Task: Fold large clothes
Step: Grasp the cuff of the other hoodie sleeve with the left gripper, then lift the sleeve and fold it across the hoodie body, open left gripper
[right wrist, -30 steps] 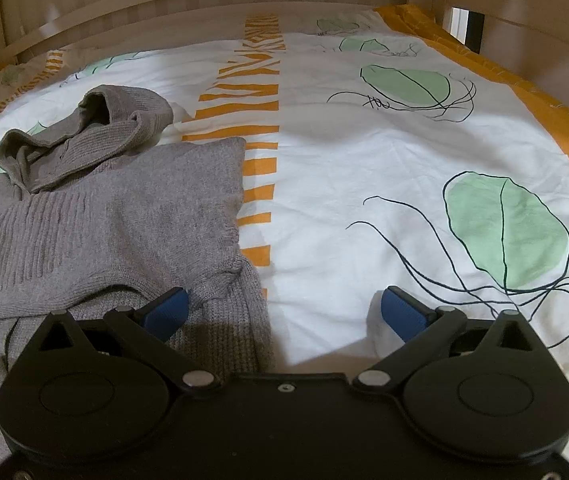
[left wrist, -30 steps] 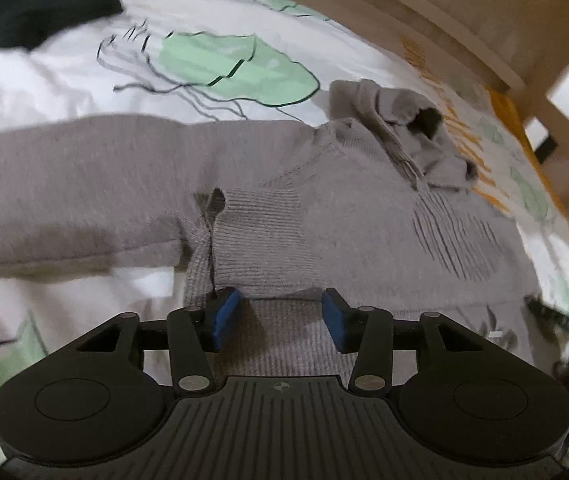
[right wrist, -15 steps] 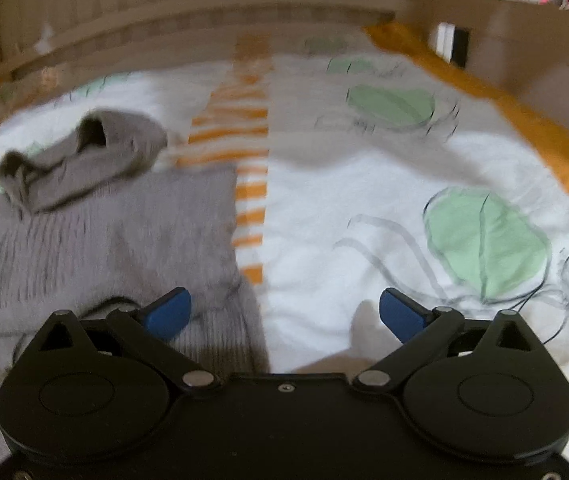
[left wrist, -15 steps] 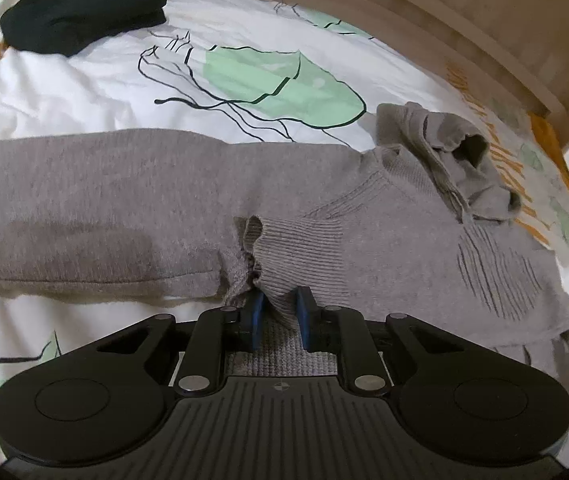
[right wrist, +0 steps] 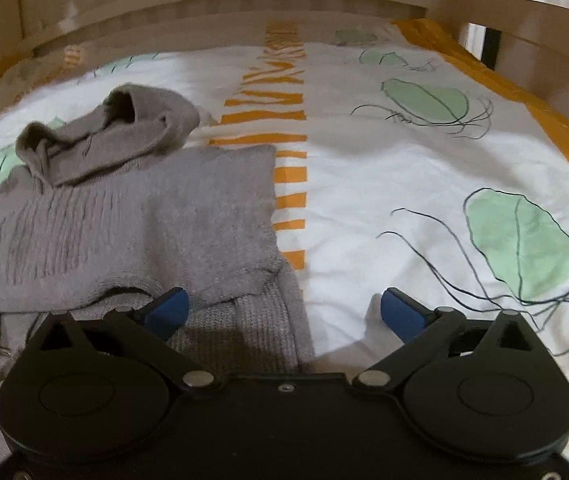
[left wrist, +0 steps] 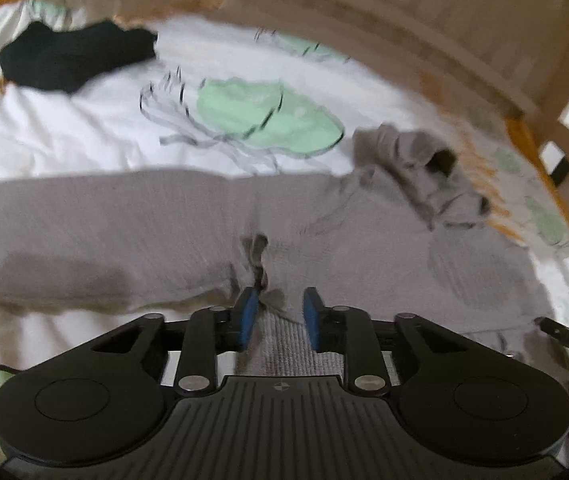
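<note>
A grey hooded sweater (left wrist: 364, 248) lies flat on the bed, its hood (left wrist: 416, 160) bunched at the far right and one sleeve (left wrist: 84, 232) stretched out to the left. A crumpled ribbed cuff (left wrist: 260, 264) sits on the sweater's body just ahead of my left gripper (left wrist: 280, 312). Its jaws are opening; a wisp of knit lies between them by the left pad, and the right pad is apart from it. In the right wrist view the sweater (right wrist: 124, 220) and hood (right wrist: 124, 128) fill the left half. My right gripper (right wrist: 284, 312) stands wide open over the sweater's right edge, holding nothing.
A black garment (left wrist: 72, 56) lies at the far left of the bed. The printed white sheet (right wrist: 404, 200) extends to the right of the sweater. A wooden bed frame (right wrist: 244, 0) runs along the far side and right side.
The left gripper closed on the ribbed cuff, rose with it, and its jaws have now spread apart again; its view is blurred with motion. The right gripper has barely moved.
</note>
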